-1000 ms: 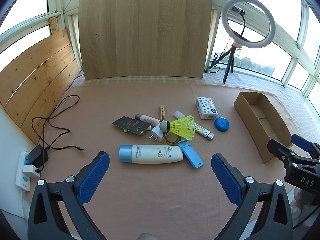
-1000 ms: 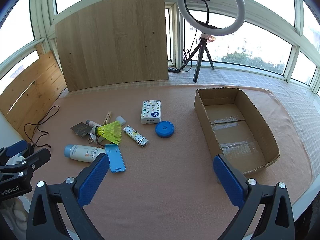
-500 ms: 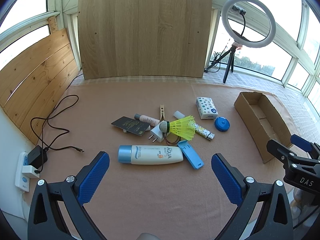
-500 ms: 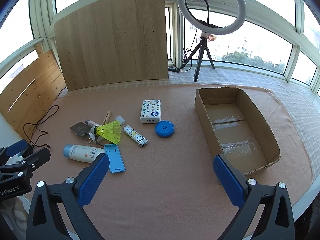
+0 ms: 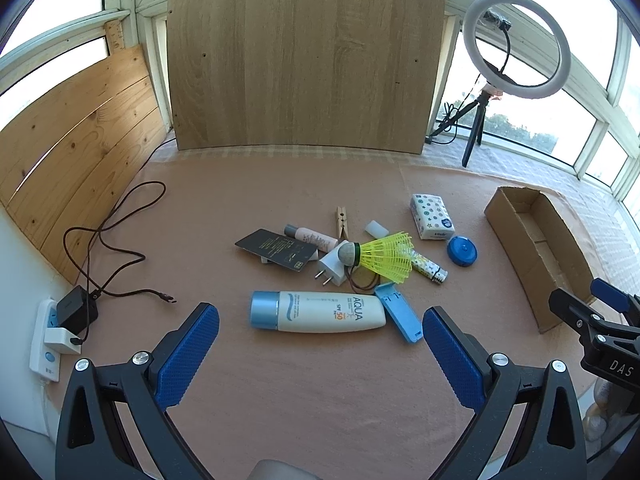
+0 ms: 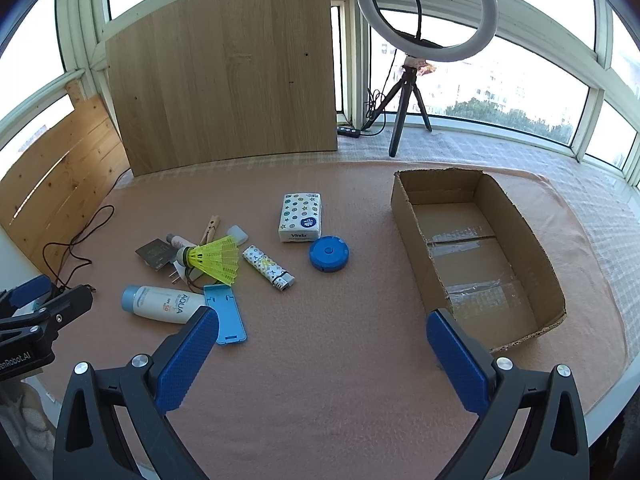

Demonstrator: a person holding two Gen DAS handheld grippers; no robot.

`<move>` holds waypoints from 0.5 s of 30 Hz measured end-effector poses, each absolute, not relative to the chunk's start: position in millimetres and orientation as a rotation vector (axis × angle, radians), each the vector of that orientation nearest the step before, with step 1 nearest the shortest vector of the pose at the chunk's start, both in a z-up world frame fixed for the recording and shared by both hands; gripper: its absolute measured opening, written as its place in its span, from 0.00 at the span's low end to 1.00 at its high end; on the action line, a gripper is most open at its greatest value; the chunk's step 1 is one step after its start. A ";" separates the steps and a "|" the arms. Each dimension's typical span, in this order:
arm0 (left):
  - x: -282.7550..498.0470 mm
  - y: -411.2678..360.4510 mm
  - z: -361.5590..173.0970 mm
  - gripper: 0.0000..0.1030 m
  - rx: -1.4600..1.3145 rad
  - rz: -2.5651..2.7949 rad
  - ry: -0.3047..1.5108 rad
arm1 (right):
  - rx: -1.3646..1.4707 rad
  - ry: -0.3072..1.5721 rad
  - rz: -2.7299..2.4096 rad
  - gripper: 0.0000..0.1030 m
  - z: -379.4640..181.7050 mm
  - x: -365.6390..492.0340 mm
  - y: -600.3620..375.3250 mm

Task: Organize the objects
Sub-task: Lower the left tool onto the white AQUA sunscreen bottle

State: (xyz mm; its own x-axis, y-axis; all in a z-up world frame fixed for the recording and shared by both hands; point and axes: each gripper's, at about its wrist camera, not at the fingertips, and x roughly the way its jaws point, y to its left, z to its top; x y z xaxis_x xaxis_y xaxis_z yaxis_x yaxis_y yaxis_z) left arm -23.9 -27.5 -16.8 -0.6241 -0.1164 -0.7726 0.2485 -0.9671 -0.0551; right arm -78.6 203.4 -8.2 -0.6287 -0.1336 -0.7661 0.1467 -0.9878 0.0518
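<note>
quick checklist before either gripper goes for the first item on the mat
1. Left gripper open and holding nothing: ok.
2. Right gripper open and holding nothing: ok.
3. Cardboard box open at the top, nothing inside: ok.
4. Sunscreen bottle lying flat in the open nearest the left gripper, only the blue holder touching its end: ok.
5. Shuttlecock free to lift alone: not ok, it rests on the white plug and a thin wire.
6. Blue round case and tissue pack free of the pile: ok, though close to each other.
</note>
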 end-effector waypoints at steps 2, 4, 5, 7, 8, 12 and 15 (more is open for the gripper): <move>-26.9 -32.9 -19.6 1.00 1.249 -2.643 0.232 | 1.270 0.023 -2.700 1.00 -9.2 -81.7 203.6; -31.5 -39.0 -24.1 1.00 1.262 -2.631 0.229 | 1.274 0.029 -2.694 1.00 -10.9 -85.6 202.8; -33.9 -42.0 -26.6 1.00 1.271 -2.629 0.233 | 1.275 0.029 -2.686 1.00 -11.9 -87.9 202.1; -39.6 -48.1 -31.7 1.00 1.282 -2.620 0.232 | 1.280 0.027 -2.668 1.00 -14.9 -92.8 200.7; -42.7 -51.2 -34.4 1.00 1.287 -2.614 0.226 | 1.287 0.025 -2.661 1.00 -16.8 -95.0 200.3; -58.9 -63.1 -47.5 1.00 1.317 -2.600 0.201 | 1.317 -0.005 -2.625 1.00 -24.4 -102.9 199.8; -79.0 -70.0 -62.9 0.99 1.364 -2.585 0.161 | 1.349 -0.041 -2.593 1.00 -31.8 -106.5 200.3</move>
